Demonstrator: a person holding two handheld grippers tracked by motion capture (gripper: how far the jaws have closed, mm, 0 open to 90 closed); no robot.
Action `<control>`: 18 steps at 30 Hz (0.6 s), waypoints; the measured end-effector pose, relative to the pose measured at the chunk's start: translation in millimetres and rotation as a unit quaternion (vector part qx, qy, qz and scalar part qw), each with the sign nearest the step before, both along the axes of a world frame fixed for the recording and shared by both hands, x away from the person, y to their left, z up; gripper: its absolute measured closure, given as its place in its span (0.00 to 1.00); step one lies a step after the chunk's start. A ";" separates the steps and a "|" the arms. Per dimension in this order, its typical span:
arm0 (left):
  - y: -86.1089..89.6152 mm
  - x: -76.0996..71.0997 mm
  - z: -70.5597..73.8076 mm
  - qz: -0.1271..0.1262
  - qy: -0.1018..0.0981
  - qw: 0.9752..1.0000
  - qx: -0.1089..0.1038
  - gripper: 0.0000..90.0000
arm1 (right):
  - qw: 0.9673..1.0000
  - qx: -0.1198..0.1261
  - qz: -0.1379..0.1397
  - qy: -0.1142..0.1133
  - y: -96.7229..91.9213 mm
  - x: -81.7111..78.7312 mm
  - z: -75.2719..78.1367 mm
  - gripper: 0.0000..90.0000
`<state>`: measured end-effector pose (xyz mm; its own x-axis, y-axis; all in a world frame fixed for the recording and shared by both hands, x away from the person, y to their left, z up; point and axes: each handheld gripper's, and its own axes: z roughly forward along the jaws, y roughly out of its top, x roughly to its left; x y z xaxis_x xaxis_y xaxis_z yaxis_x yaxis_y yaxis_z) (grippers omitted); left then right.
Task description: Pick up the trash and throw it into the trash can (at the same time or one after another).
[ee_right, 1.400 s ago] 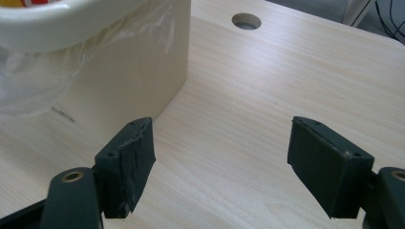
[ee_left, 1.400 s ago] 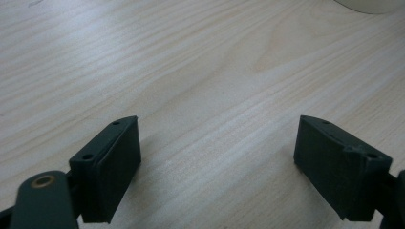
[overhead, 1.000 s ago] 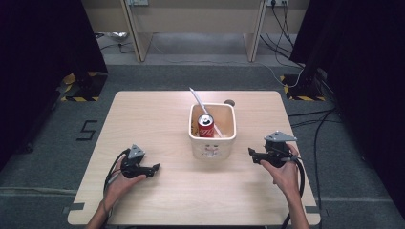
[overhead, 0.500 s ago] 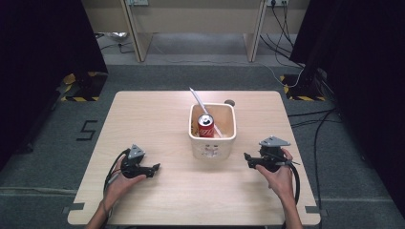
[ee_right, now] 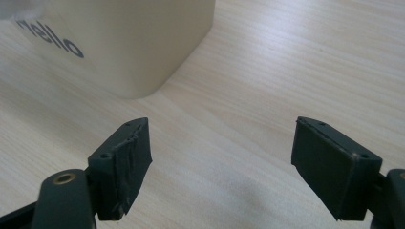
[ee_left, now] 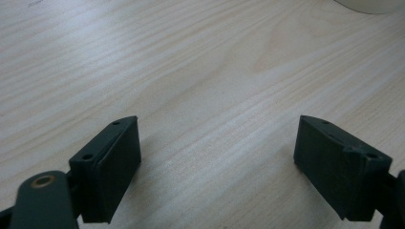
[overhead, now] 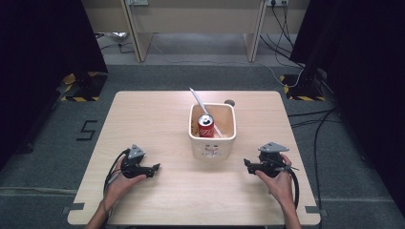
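Slightly nearer the person, the right gripper had slid, jaws apart, like the left gripper. Between them on the worktop stood a cream "hello" bin holding a red soda can and a white utensil.

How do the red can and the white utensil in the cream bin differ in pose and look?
The red can stands upright with its silver top below the rim, while the white utensil leans tilted and pokes out over the back rim of the cream bin. The can is squat and red; the utensil is thin, long and pale. Both sit inside the same bin.
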<state>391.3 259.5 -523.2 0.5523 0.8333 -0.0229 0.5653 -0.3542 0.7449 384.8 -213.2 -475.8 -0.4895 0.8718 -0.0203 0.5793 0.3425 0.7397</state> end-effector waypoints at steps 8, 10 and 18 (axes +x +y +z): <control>0.0 0.0 0.0 0.000 0.000 1.000 0.000 0.17 | 1.000 -0.005 -0.003 0.013 -2.8 -4.1 -10.8 0.24; 0.0 0.0 -0.1 0.000 -0.001 1.000 -0.001 0.17 | 1.000 -0.004 -0.005 0.018 -3.0 -5.8 -13.4 0.24; 0.0 0.0 0.0 0.000 0.000 1.000 0.000 0.17 | 0.999 -0.014 -0.003 0.032 -5.4 -11.1 -24.7 0.24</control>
